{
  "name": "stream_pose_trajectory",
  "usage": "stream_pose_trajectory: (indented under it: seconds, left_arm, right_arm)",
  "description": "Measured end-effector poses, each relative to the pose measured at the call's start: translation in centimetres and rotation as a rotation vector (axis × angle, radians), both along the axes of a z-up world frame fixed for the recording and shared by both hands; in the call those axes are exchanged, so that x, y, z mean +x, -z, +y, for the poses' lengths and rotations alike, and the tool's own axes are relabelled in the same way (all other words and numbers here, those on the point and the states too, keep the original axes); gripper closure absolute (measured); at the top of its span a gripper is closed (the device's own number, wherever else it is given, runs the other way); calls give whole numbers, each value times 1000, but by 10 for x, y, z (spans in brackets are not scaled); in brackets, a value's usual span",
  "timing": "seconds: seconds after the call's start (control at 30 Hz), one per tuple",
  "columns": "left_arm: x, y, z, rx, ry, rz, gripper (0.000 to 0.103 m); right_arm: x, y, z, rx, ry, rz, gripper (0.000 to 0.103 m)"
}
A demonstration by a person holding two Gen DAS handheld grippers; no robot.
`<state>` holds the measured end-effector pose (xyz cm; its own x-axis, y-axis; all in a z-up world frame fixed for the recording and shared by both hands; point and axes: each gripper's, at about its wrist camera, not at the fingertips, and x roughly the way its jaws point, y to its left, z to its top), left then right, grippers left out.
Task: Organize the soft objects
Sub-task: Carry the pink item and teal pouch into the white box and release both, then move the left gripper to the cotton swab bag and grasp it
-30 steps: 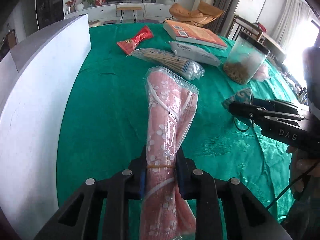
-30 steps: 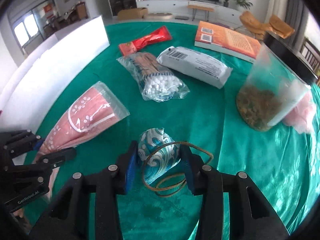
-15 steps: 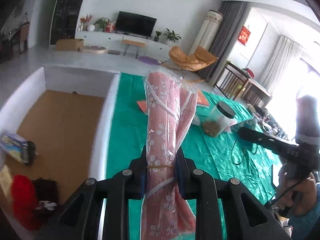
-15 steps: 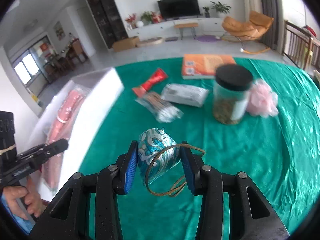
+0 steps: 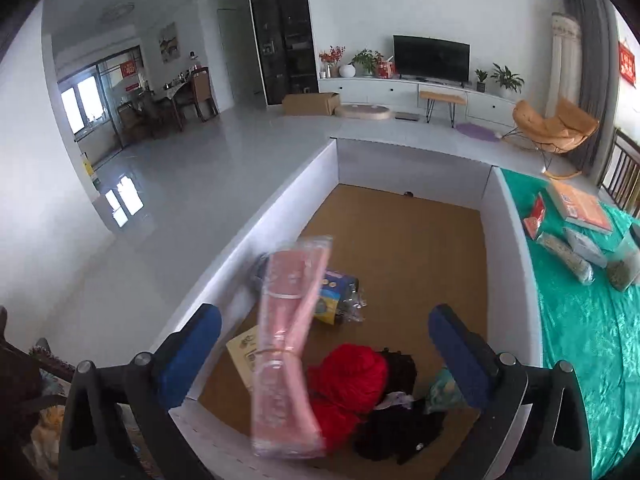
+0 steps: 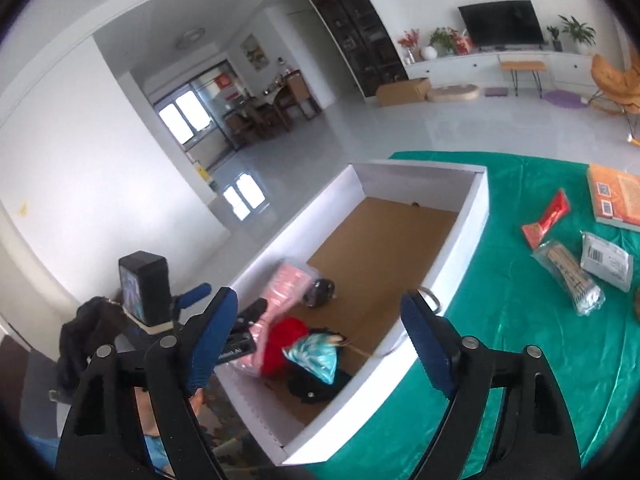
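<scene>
Pink towel in its clear wrapper point(image 5: 290, 344) hangs blurred and loose between the opening jaws of the left gripper point(image 5: 324, 344), above the white box point(image 5: 506, 280), touching neither pad. The right gripper point(image 6: 320, 334) is opening too, and the teal pouch point(image 6: 314, 354) sits free over the red bundle point(image 6: 282, 338) inside. To do this well, I'd keep both grippers over the cardboard floor, clear of the walls, until each piece has landed.
</scene>
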<state>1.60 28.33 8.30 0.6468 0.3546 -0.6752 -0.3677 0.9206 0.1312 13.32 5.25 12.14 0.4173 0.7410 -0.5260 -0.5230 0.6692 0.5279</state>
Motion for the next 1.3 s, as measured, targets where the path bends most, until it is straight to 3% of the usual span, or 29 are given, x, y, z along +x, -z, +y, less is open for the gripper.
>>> stream_pose_trajectory:
  seconds: [0.07,0.2,0.3,0.4,0.53,0.77,1.03,1.3]
  left_arm:
    - [6,1,-12,-47,43,-26,0]
    - [20,-3,-65,-111,183,-56,0]
    - [28,0,-113,-137,311,-27,0]
    - [32,15,-164,-172,432,26,0]
    - [41,50,-223,-216,538,138,0]
    - [51,107,-272,-244,545,292,0]
    - [65,123,-276,-196,510,313,0]
    - [151,108,-282,-310,456,242,0]
  right_arm:
    - [-1,22,-26,-79,86,-6,17]
    - [-10,97,-94,-331,317,-3,17]
    - [-21,158,-150,-486,491,78,17]
    - [-36,189,-198,-555,630,126,17]
    - [-47,195,-229,-581,731,128,17]
    - [-44,199,-227,-575,700,133,17]
    - [-47,206,-228,-551,697,168,17]
    - [-47,206,-227,-548,693,171,16]
